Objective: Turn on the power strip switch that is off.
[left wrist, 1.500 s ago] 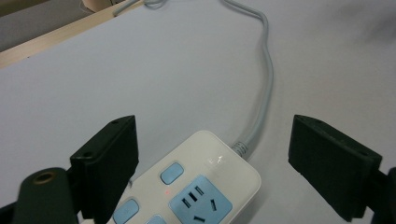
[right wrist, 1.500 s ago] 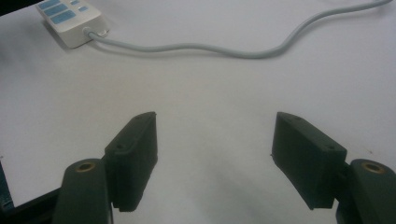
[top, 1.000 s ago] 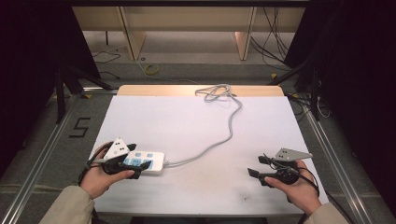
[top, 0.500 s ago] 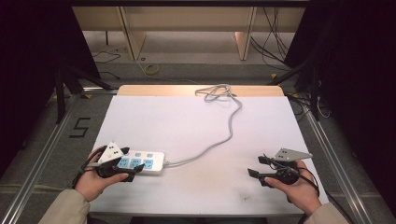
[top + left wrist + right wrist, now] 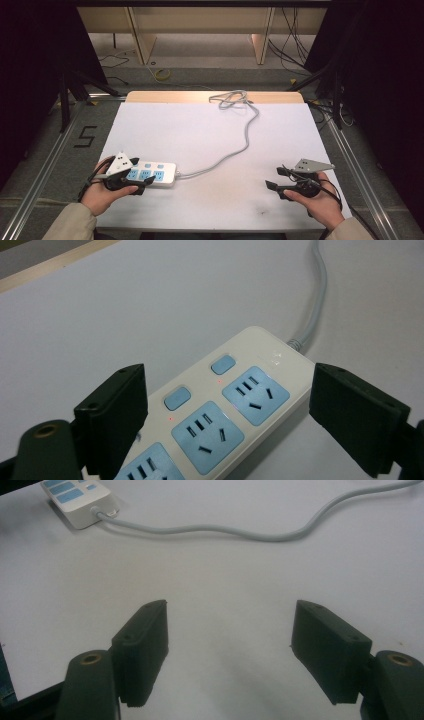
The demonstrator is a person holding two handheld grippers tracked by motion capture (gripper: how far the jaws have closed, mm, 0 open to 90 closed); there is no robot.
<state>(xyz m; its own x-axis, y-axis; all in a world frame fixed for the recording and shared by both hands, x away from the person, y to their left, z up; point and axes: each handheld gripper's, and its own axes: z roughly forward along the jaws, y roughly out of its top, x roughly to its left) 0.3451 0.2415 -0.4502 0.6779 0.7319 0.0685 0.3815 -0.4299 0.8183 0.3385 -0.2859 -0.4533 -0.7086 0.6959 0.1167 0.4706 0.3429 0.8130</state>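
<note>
A white power strip (image 5: pixel 156 173) with blue sockets lies flat near the table's front left. My left gripper (image 5: pixel 142 176) is open with a jaw on either side of the strip's near end, neither one touching it. In the left gripper view the strip (image 5: pixel 240 405) runs up between the two spread jaws of this gripper (image 5: pixel 230 381), with small red lights beside its blue switches. Its grey cable (image 5: pixel 246 135) curves to the table's far edge. My right gripper (image 5: pixel 275 178) is open at the front right over bare table, and its view shows nothing between the jaws (image 5: pixel 232 610).
The white tabletop (image 5: pixel 210 135) has a wooden strip along its far edge, where the cable's end lies coiled (image 5: pixel 230 98). The right gripper view shows the strip (image 5: pixel 75 495) and cable (image 5: pixel 250 532) far off. Metal rails run along both sides of the table, with dark floor beyond.
My left gripper has drawn back a little to the left, uncovering more of the power strip, which has stayed about where it was. The right gripper has not moved.
</note>
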